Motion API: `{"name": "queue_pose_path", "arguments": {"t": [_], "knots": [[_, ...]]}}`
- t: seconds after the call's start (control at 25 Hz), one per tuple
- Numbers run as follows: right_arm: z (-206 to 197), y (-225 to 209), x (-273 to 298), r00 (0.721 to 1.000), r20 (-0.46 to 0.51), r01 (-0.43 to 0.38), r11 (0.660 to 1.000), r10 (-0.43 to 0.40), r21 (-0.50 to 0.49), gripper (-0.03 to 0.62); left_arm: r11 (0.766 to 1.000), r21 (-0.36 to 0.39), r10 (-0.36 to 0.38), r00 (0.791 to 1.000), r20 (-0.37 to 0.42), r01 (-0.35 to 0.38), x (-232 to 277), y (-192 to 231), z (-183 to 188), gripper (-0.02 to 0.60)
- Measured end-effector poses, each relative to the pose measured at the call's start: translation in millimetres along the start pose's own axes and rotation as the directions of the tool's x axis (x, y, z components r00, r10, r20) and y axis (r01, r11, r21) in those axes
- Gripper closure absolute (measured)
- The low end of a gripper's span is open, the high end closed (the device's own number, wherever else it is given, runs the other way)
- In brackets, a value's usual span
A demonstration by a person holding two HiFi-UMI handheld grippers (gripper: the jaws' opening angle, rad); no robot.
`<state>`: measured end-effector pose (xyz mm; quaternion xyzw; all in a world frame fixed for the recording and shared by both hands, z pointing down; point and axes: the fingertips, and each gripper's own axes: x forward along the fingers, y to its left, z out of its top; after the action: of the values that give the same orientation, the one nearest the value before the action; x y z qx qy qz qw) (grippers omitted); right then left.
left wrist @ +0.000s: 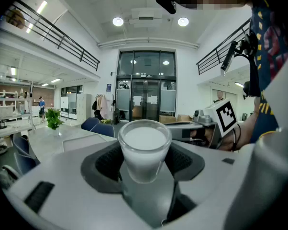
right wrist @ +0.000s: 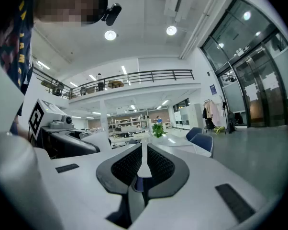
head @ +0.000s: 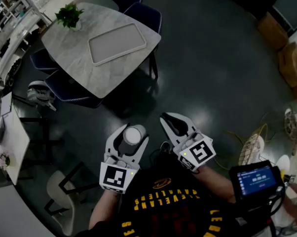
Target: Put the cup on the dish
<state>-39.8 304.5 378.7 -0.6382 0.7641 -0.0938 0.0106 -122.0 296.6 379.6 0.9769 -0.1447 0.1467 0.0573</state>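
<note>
White and cloudy, the glass cup [left wrist: 143,147] sits tight between the jaws of our left gripper [head: 133,131], which squeeze it from both sides. We hold it up over the dark floor [head: 212,83], close to our body. Our right gripper [head: 168,119] is just beside it, its jaws together with nothing in them. Well apart from the cup, a grey stone table [head: 72,51] carries a flat tray [head: 116,43] and a little green plant [head: 69,15]. Blue chairs [head: 144,13] stand around the table.
</note>
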Motion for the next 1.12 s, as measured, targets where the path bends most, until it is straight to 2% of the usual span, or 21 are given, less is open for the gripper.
{"name": "queue_pose_path", "arguments": {"t": [0.28, 0.48, 0.56, 0.64, 0.8, 1.0, 1.12], "knots": [[-33, 114, 4, 0.998, -0.033, 0.054, 0.998, -0.055, -0.035, 0.553, 0.996, 0.038, -0.083, 0.996, -0.03, 0.084, -103, 17, -46, 0.318], [-68, 192, 0, 0.997, -0.081, -0.005, 0.999, 0.002, -0.041, 0.545, 0.992, 0.015, -0.125, 0.989, -0.078, 0.127, -146, 34, -73, 0.318], [-82, 215, -4, 0.992, -0.121, -0.036, 0.997, 0.027, -0.075, 0.45, 0.99, 0.013, -0.139, 0.986, -0.094, 0.14, -150, 39, -74, 0.318], [-92, 234, -10, 0.987, -0.154, -0.063, 0.992, 0.046, -0.105, 0.393, 0.986, 0.023, -0.16, 0.982, -0.099, 0.163, -153, 36, -69, 0.318], [-98, 247, -14, 0.983, -0.176, -0.063, 0.992, 0.043, -0.107, 0.327, 0.972, 0.046, -0.225, 0.97, -0.091, 0.23, -152, 13, -48, 0.318], [-66, 225, -18, 0.995, -0.095, 0.024, 0.994, -0.034, -0.102, 0.327, 0.953, 0.084, -0.277, 0.95, -0.143, 0.29, -133, -28, -24, 0.318], [-48, 207, -35, 0.997, -0.034, 0.07, 0.993, -0.074, -0.092, 0.327, 0.948, 0.106, -0.279, 0.943, -0.183, 0.302, -120, -55, -16, 0.318]]}}
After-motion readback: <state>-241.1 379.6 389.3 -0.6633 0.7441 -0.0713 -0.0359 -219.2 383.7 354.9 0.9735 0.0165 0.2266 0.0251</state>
